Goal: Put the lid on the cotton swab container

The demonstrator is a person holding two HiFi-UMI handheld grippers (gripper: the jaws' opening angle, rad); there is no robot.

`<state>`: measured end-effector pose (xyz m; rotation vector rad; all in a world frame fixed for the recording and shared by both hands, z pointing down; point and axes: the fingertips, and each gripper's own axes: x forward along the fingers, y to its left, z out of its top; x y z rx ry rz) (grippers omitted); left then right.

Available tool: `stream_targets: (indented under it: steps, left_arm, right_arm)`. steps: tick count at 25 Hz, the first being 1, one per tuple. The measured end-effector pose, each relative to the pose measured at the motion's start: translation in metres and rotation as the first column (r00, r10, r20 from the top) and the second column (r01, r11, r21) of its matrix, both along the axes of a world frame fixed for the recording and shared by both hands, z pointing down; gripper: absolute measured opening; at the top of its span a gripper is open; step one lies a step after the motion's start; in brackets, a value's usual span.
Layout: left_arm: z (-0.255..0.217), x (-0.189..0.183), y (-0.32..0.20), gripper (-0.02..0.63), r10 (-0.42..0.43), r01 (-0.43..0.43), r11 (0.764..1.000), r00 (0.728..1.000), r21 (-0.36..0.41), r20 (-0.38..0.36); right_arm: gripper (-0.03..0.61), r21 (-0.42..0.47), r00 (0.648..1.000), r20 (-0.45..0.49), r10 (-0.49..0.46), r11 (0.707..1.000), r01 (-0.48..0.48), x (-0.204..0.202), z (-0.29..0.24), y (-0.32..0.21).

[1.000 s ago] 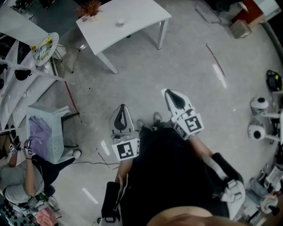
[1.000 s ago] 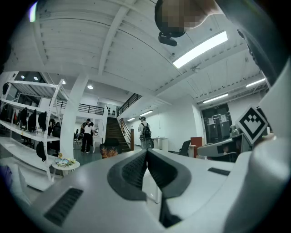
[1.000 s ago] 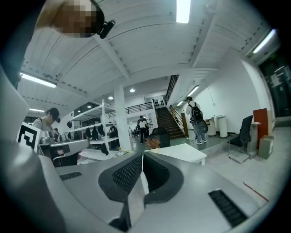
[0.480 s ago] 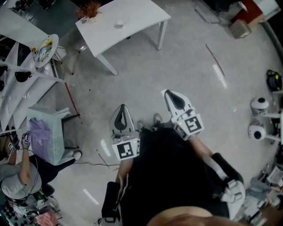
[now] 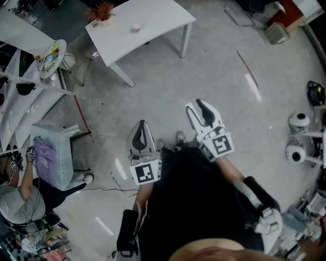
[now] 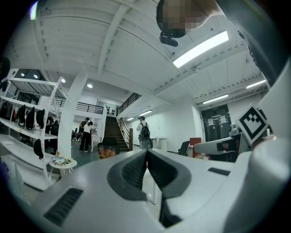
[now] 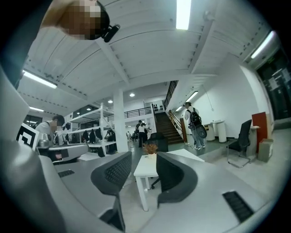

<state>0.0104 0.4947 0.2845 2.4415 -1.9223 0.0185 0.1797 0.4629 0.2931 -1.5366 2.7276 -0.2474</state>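
A small round white container [image 5: 135, 27] stands on a white table [image 5: 153, 23] far ahead across the floor; it is too small to tell whether a lid is on it. Both grippers hang at waist height, far from the table. My left gripper [image 5: 141, 133] is shut, its pads pressed together with nothing between them [image 6: 147, 157]. My right gripper [image 5: 201, 109] has its jaws opening, and the gap is empty [image 7: 143, 170]. Through that gap, in the right gripper view, shows the same table [image 7: 146, 169] with a potted dry plant [image 7: 150, 148] on it.
A potted dry plant [image 5: 102, 11] stands at the table's far left corner. White shelving [image 5: 20, 97] and a small round side table [image 5: 51, 55] line the left. A seated person [image 5: 20, 199] is at lower left. Equipment [image 5: 300, 137] stands at right. Several people stand near a staircase [image 7: 163, 127].
The right gripper's jaws have spread apart from shut. The left gripper has stayed shut and still. The seated person at lower left has shifted.
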Motion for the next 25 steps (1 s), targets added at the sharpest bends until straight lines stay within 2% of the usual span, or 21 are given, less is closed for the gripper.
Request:
stream_targets:
  steps: [2,12,19,25]
  left_arm:
    - [0.002,0.004,-0.004,0.006,0.001,-0.001,1.0,1.0,-0.008,-0.002]
    - [0.001,0.035,-0.016,0.006,-0.021,0.022,1.0,1.0,-0.019,0.005]
    - [0.009,0.041,-0.034,0.006,-0.064,0.064,0.997,0.998,-0.039,0.017]
    - [0.026,0.036,-0.076,0.006,-0.075,0.074,0.996,0.997,-0.048,-0.006]
  right_arm:
    - [0.162,-0.019,1.0,0.001,-0.003,1.0,0.003,0.005,0.007,-0.004]
    - [0.162,-0.008,0.998,0.014,-0.059,0.998,0.059,0.031,0.007,-0.026]
    - [0.161,-0.029,0.993,0.018,-0.113,0.993,0.114,0.031,0.017,-0.052]
    - [0.161,-0.045,0.991,0.011,-0.134,0.99,0.135,0.02,0.031,-0.093]
